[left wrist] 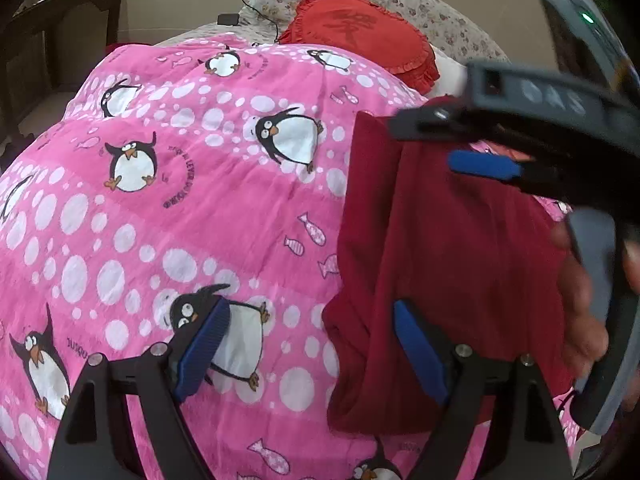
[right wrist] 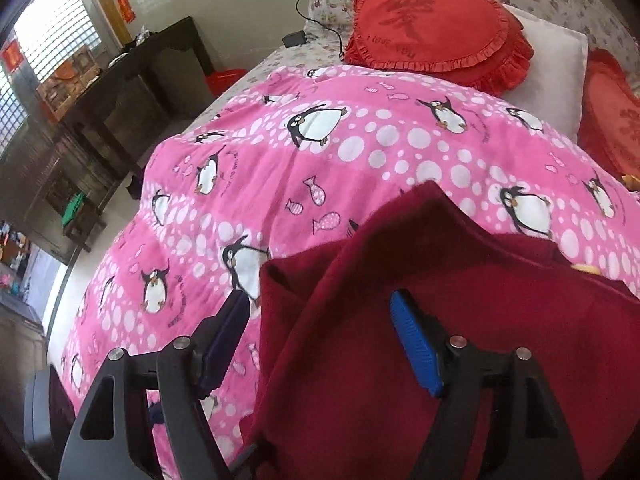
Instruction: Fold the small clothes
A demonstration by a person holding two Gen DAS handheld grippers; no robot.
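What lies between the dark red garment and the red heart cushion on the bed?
Only the pink penguin quilt lies between the garment and the heart cushion; the right wrist view shows it best.

The quilt [left wrist: 192, 216] is pink with white dots, black-and-white penguins and small fish. The garment [left wrist: 452, 280] is plain dark red. The cushion [right wrist: 432, 20] is red; gripper pads [left wrist: 204, 352] are blue.

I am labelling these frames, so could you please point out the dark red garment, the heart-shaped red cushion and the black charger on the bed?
dark red garment [right wrist: 460, 320]: right wrist view, middle of the cloth.
heart-shaped red cushion [right wrist: 432, 28]: right wrist view, centre of its face.
black charger [right wrist: 294, 38]: right wrist view, its body.
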